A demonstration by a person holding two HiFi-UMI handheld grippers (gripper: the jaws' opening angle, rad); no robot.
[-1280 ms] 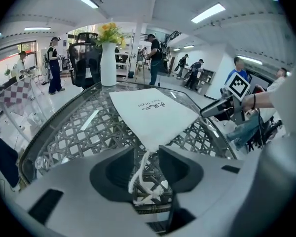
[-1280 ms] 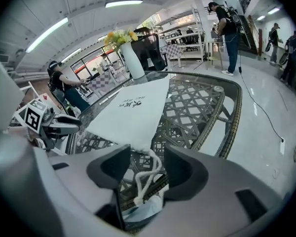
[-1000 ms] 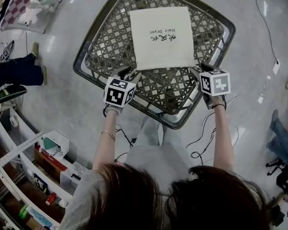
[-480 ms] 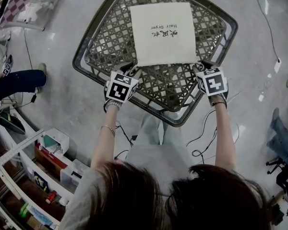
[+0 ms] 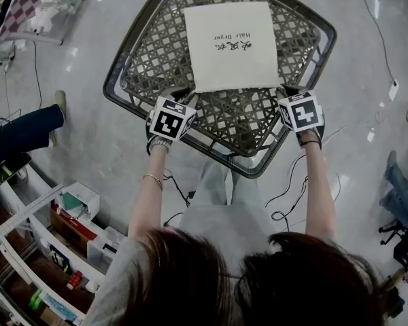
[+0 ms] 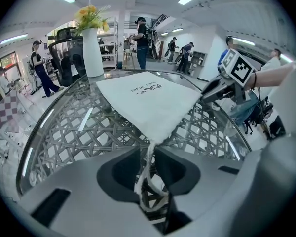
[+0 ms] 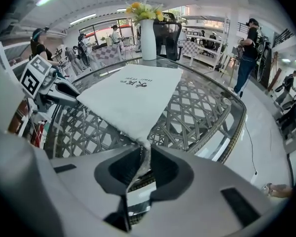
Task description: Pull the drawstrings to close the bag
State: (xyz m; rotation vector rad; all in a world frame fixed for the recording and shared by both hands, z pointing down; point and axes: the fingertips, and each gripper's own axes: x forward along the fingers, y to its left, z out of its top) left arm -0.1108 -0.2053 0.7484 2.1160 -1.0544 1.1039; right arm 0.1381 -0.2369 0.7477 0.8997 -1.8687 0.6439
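Observation:
A flat white drawstring bag [image 5: 234,46] with dark print lies on a woven table [image 5: 132,80]. My left gripper [image 5: 182,98] is at its near left corner, my right gripper [image 5: 287,92] at its near right corner. In the left gripper view the white drawstring [image 6: 147,174] runs from the bag [image 6: 148,100] between the jaws of the left gripper [image 6: 148,152]; they have just been closing, and a gap still shows beside the cord. In the right gripper view the jaws of the right gripper [image 7: 145,152], also just closing, pinch the other drawstring [image 7: 138,174] under the bag's corner [image 7: 133,95].
A white vase [image 6: 92,53] of yellow flowers stands at the table's far edge. The table has a dark raised rim [image 5: 258,172]. Cables [image 5: 292,189] lie on the floor by my legs, shelves [image 5: 54,236] stand lower left, and a person's leg [image 5: 20,131] is at the left.
Both grippers have stayed at the bag's near corners and rolled slightly, their marker cubes turning. The person's leg at the left has shifted.

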